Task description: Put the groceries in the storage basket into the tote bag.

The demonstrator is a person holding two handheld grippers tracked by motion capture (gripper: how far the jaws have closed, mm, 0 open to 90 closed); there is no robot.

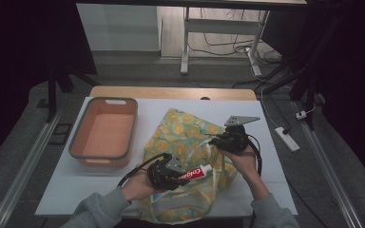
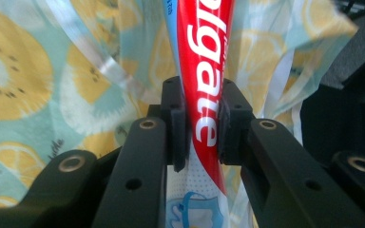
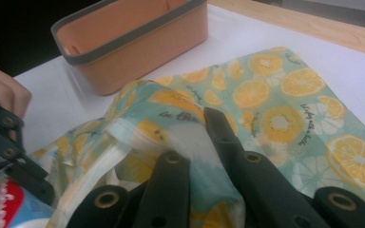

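The left gripper (image 1: 183,176), low centre of the high view, clamps a Colgate toothpaste tube (image 1: 198,173) at the bag's mouth. The right gripper (image 1: 218,141) pinches the lemon-print bag (image 1: 185,130) by its rim, probably holding it open. The orange basket (image 1: 82,137), upper left, sits empty.

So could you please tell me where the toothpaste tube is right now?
In the high view the toothpaste tube is clamped in the left gripper at near centre, over the lemon-print bag whose edge the right gripper holds.
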